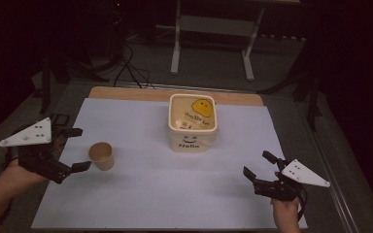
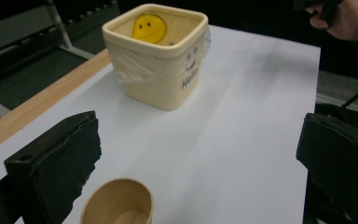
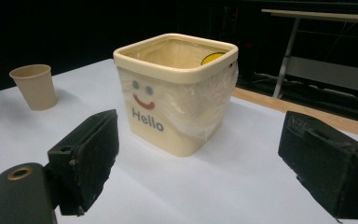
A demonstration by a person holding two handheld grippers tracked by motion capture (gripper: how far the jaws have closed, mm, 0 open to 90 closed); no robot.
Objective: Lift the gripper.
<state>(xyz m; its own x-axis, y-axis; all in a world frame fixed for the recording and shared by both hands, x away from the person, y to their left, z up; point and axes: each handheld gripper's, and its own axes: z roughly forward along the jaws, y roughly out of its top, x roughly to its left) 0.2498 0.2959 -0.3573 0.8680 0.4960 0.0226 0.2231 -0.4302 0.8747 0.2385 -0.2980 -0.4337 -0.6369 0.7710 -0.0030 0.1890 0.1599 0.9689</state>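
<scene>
Left tool (image 1: 77, 149) sits at the left edge of the table (image 1: 175, 194), held in a hand that enters from the bottom left corner of the high view. Its two black jaws are spread wide apart and hold nothing. A small brown paper cup (image 1: 102, 156) stands upright just beside the nearer jaw, close to the left edge and not between the jaws. In the left tool's own view, the cup (image 2: 117, 203) appears at the bottom, open mouth up, between the two jaw tips but lower in the picture, and I cannot tell whether a jaw touches it.

Right tool (image 1: 258, 166) rests near the front right corner of the table, held in the person's right hand (image 1: 285, 209). Its jaws are also spread wide and empty.

A cream square bucket (image 1: 193, 124) stands upright near the middle of the far edge, well apart from both tools. It has a clear plastic liner, a smiling face and the word "Hello" on its front, and a yellow smiley (image 1: 202, 106) inside. In the right tool's view the bucket (image 3: 177, 93) stands ahead of the jaws, with the cup (image 3: 33, 87) farther off at the left.

A white sheet covers the table.
</scene>
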